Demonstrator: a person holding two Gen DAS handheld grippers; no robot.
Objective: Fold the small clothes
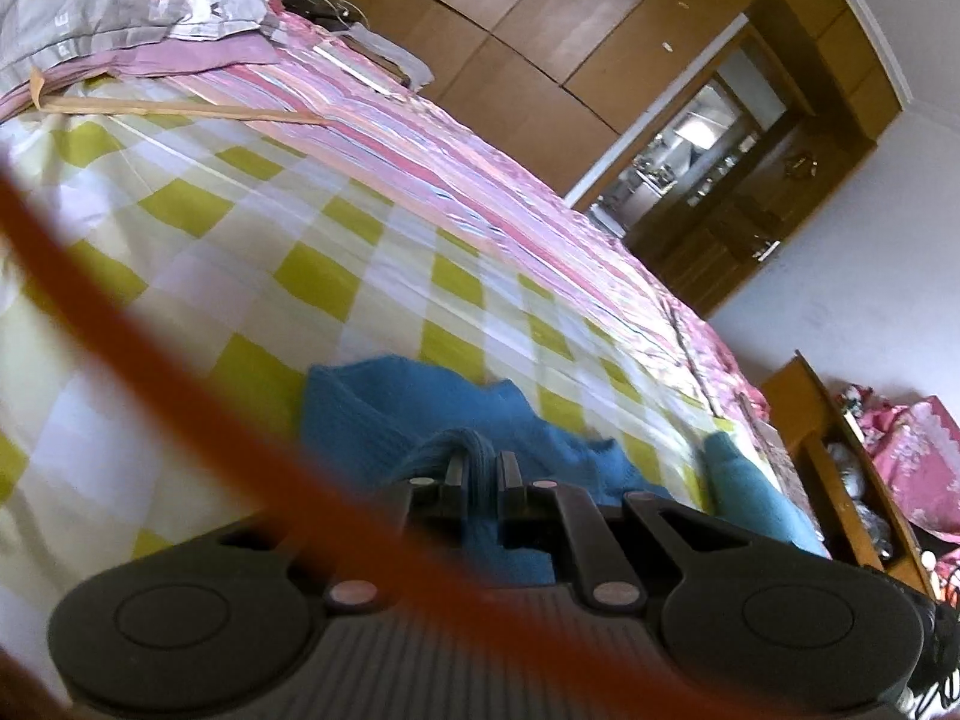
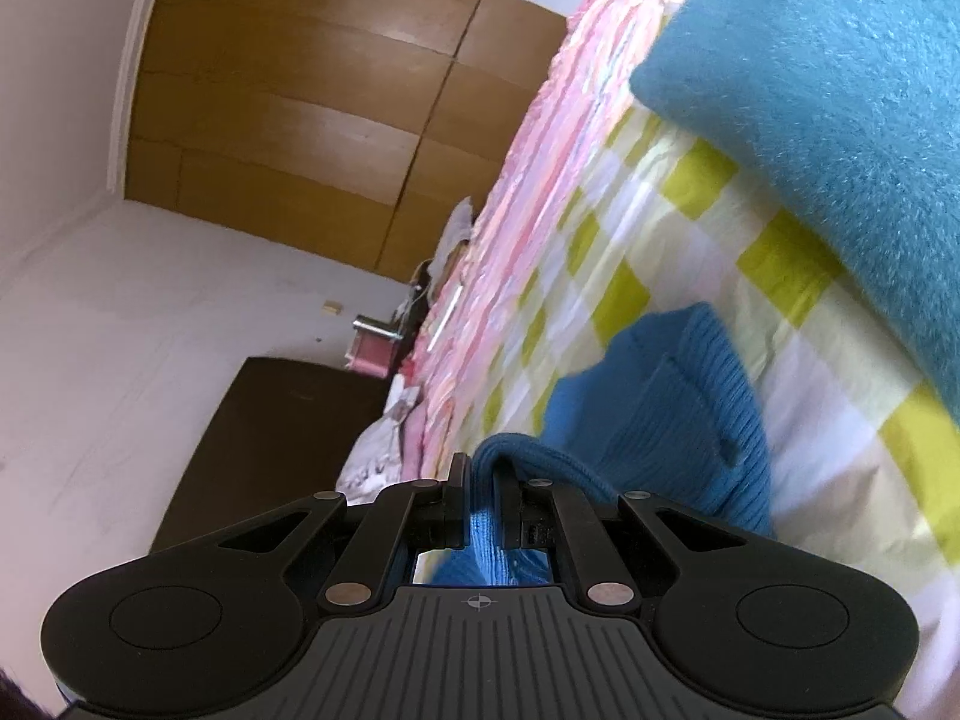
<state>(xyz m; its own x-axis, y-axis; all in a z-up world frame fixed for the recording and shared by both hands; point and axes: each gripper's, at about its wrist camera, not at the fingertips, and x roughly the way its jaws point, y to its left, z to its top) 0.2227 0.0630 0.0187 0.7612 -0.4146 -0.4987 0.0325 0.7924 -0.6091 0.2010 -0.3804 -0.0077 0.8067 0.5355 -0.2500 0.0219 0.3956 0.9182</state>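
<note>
Between both grippers' fingers (image 1: 483, 468) (image 2: 480, 480), clamped tight, bunches the blue knit garment (image 1: 384, 402) (image 2: 660, 414).

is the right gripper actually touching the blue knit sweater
Touching. In the right wrist view the right gripper has its jaws closed on a bunched fold of the blue knit sweater, the fabric pinched between both fingers.

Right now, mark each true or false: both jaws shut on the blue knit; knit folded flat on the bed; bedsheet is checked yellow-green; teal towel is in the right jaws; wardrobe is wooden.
1. Both the left gripper and right gripper are shut on the blue knit garment. True.
2. The garment lies folded flat. False: it is bunched and pinched.
3. The bedsheet is checked yellow-green. True.
4. The teal towel is held by the right jaws. False: it lies apart.
5. The wardrobe is wooden. True.
</note>
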